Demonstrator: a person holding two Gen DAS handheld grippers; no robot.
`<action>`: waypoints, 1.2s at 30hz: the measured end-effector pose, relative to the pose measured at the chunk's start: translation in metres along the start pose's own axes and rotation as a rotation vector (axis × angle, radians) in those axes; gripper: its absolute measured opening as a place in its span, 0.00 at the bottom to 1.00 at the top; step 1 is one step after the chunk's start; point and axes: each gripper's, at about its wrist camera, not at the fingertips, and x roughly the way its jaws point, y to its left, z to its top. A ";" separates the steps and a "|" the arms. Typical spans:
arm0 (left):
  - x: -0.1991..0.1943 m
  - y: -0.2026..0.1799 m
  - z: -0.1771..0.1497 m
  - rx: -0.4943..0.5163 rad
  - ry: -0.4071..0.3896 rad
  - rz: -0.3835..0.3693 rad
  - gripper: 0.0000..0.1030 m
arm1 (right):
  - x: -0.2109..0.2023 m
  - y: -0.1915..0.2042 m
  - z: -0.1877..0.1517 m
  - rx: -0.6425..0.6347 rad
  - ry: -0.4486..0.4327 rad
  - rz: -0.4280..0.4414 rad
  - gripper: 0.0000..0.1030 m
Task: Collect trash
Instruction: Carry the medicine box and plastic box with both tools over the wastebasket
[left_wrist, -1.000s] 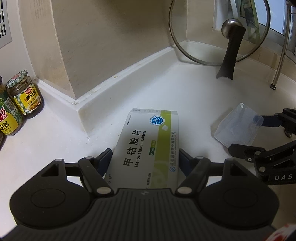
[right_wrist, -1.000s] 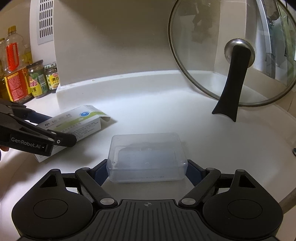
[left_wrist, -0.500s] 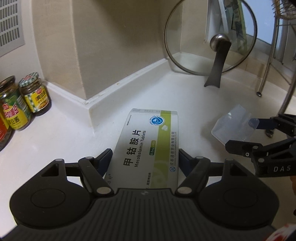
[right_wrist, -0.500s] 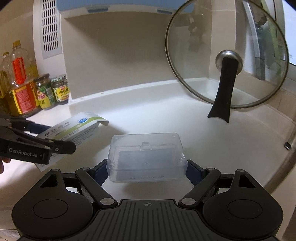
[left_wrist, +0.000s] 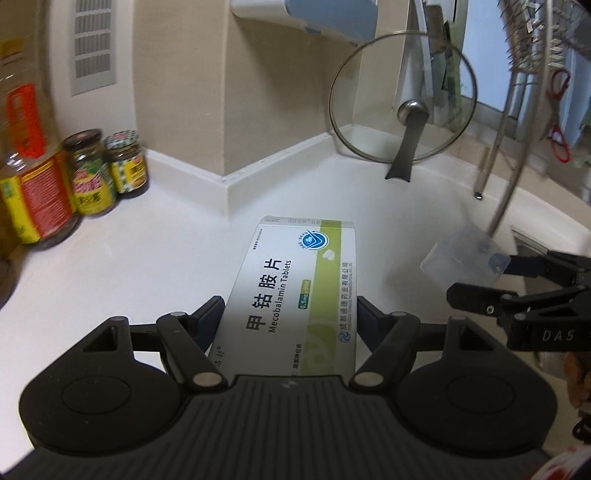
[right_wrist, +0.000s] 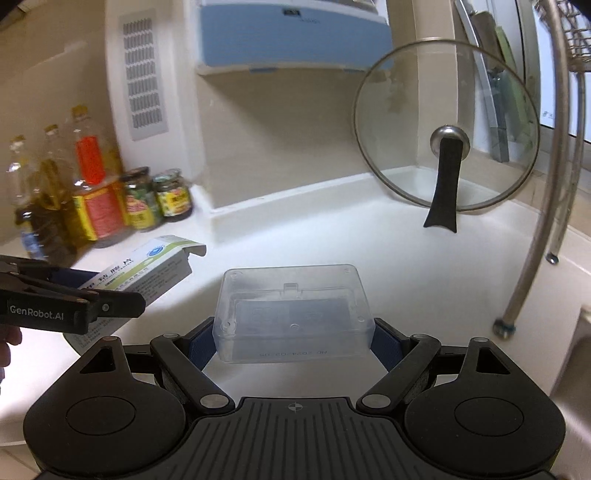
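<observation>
Glass lid (right_wrist: 447, 127) leans in counter (right_wrist: 314, 236) corner; sauce jars (right_wrist: 159, 197) left

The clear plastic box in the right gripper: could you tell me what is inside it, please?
The clear plastic box looks empty: only its moulded walls and the white countertop show through it. Its underside is hidden.

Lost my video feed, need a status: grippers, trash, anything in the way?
Left gripper shut on tablet box. Right gripper shut on clear plastic case. Both held above the countertop. Nothing seen blocking them.
</observation>
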 end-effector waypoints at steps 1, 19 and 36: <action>-0.011 0.002 -0.006 -0.006 -0.001 -0.008 0.71 | -0.010 0.010 -0.006 0.002 -0.001 0.001 0.83; -0.127 0.012 -0.156 -0.038 0.136 -0.085 0.71 | -0.087 0.111 -0.154 0.070 0.264 0.010 0.83; -0.048 0.005 -0.262 -0.215 0.346 0.019 0.71 | -0.036 0.080 -0.238 0.022 0.447 0.046 0.83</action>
